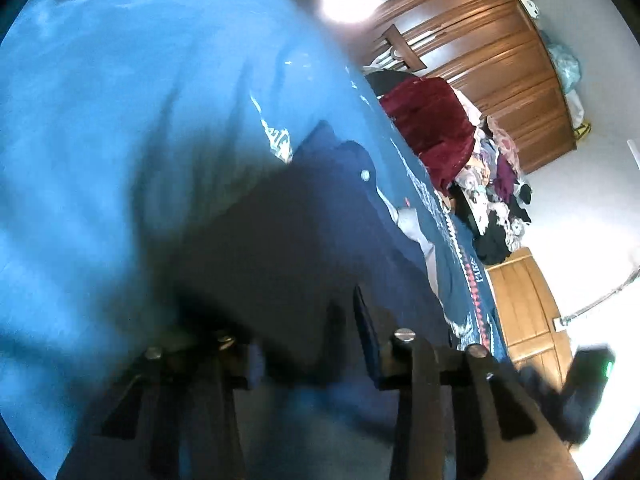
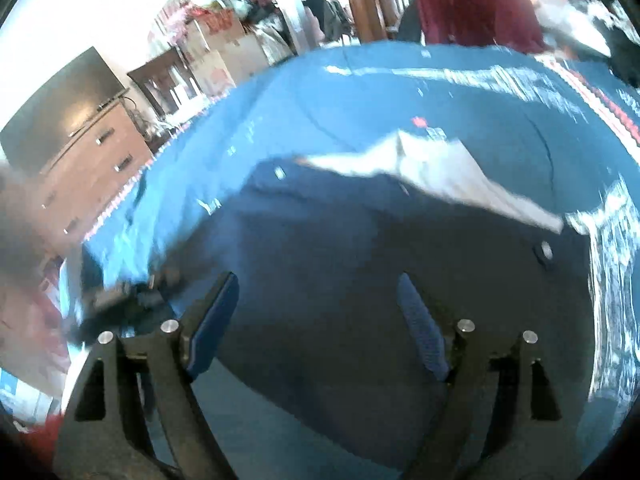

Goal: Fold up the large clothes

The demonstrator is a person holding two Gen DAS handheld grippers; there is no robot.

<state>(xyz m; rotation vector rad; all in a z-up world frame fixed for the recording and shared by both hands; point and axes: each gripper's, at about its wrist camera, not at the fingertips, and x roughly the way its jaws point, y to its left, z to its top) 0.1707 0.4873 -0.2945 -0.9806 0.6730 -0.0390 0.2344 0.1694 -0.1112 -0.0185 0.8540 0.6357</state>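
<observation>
Left wrist view, L to R: light blue bedspread fills the left half, blurred. Centre: dark navy garment lies on the bed, w/ a small pale button near its upper edge and a pale lining or pocket piece showing at its right side. Left claw sits low over the navy cloth; its blue-padded right finger is clear, the left finger is lost in shadow and blur, so can't tell if the claw is apart or pinching cloth. Right of the garment: patterned border of the bedspread, then a dark red garment on top of a mixed clothes pile. Behind that, a wooden wardrobe. Far right bottom: a dark device w/ a green light, blurred.

Right wrist view, L to R: dark TV screen above a wooden dresser w/ metal handles. Cardboard boxes and clutter further back. Bedspread spans the middle. Navy garment spread across the foreground, pale lining folded out along its upper edge, button at right. Right claw has fingers wide apart, nothing between them, hovering just above the navy cloth. Dark red garment top right.
</observation>
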